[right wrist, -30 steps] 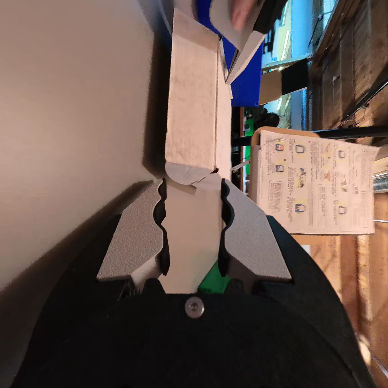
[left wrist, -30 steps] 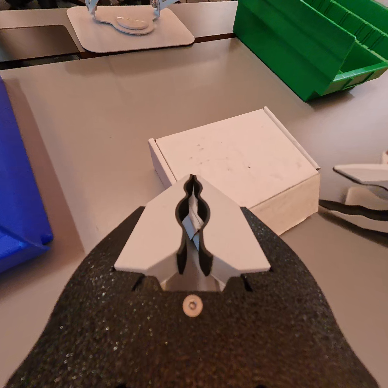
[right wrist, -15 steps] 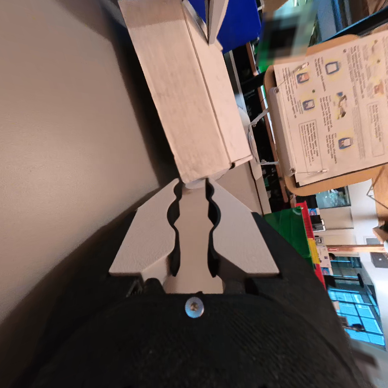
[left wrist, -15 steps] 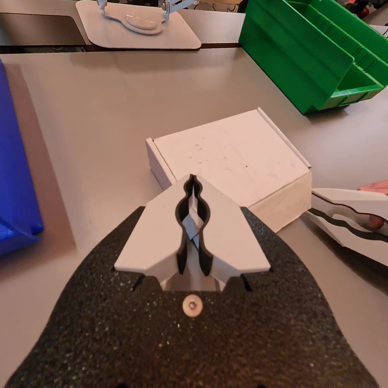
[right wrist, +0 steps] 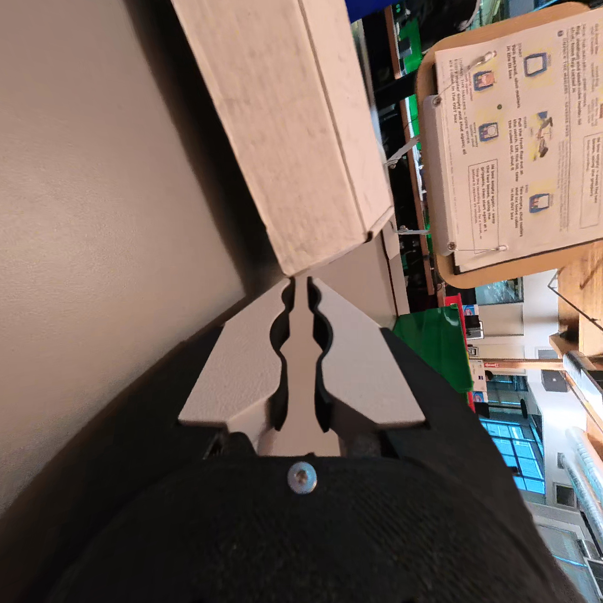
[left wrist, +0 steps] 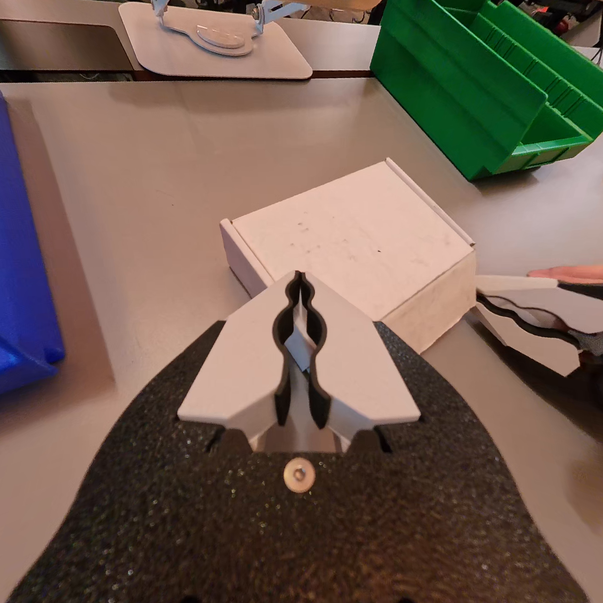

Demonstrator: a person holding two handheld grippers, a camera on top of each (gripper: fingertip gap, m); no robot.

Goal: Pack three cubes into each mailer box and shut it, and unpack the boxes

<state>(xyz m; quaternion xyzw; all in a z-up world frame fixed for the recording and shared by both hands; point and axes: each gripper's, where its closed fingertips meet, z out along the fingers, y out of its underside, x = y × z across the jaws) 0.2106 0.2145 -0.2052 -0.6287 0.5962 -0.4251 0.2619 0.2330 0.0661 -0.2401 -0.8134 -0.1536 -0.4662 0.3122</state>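
Observation:
A white mailer box (left wrist: 352,248) lies closed on the grey table (left wrist: 163,179). No cubes show. My left gripper (left wrist: 299,275) is shut and empty, its tips over the box's near left corner. My right gripper (right wrist: 299,280) is turned on its side, its tips right at the box's (right wrist: 293,130) near corner. Its jaws stand almost together with a thin gap and nothing between them. The right gripper also shows in the left wrist view (left wrist: 481,290), at the box's right corner, with a hand behind it.
A green bin (left wrist: 456,98) stands at the back right and also shows in the right wrist view (right wrist: 430,349). A blue bin (left wrist: 23,261) is at the left edge. A white stand base (left wrist: 212,42) sits beyond the table's far edge. A clipboard with a sheet (right wrist: 522,146) stands behind.
My right gripper's jaws have gone from wide apart to almost together, and it has moved in to the box's right corner. My left gripper has stayed shut over the box's near corner.

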